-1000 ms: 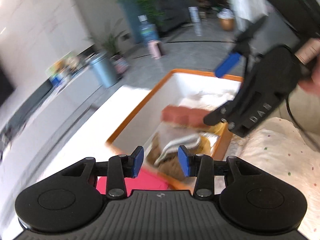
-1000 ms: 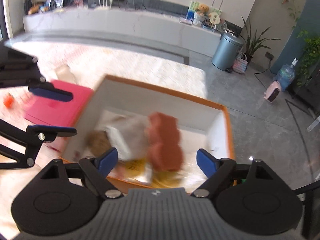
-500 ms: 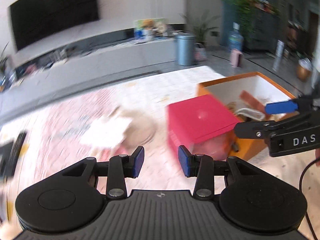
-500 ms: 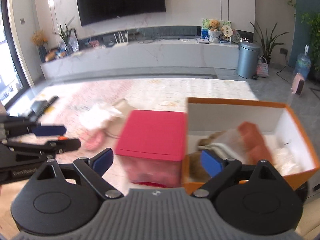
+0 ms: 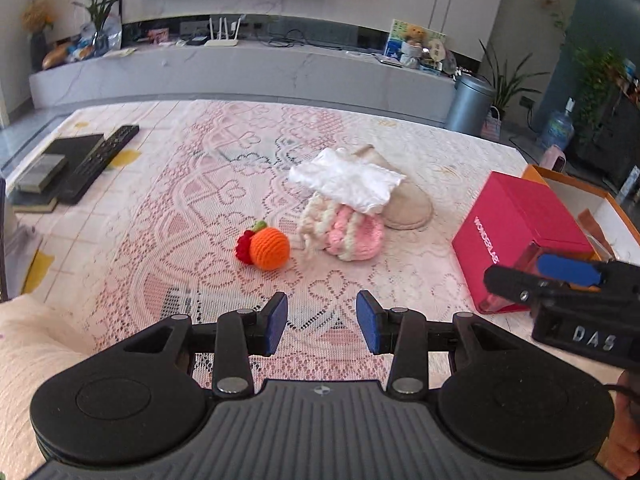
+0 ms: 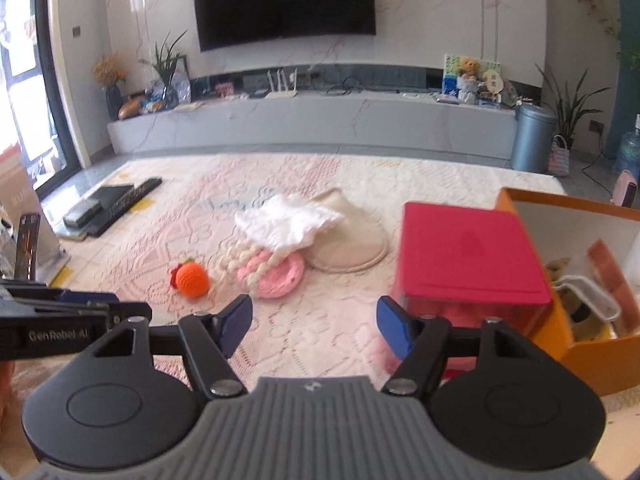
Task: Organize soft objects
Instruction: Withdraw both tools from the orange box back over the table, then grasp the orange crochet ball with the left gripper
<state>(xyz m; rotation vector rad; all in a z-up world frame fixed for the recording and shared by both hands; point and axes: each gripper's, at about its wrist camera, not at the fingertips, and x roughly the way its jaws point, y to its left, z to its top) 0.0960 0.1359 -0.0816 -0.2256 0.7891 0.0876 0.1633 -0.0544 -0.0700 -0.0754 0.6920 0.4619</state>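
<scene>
Your left gripper (image 5: 322,328) fingers spread, empty, short of crocheted orange (image 5: 269,249), your right gripper (image 6: 314,326) closing, empty, beside red box (image 6: 468,256).

Light: bright daylight, strongest from the window (image 6: 24,92), left of right view.
Shadows: soft, faint.
Blur: slight in right view.
Edges: fisheye bending.

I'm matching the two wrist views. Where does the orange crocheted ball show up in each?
Left wrist: orange crocheted ball sits just left of centre, left of the pink and cream knit piece.
Right wrist: ball lies left of centre, lower.
Shared landmark: the red box, on the right in both.
</scene>
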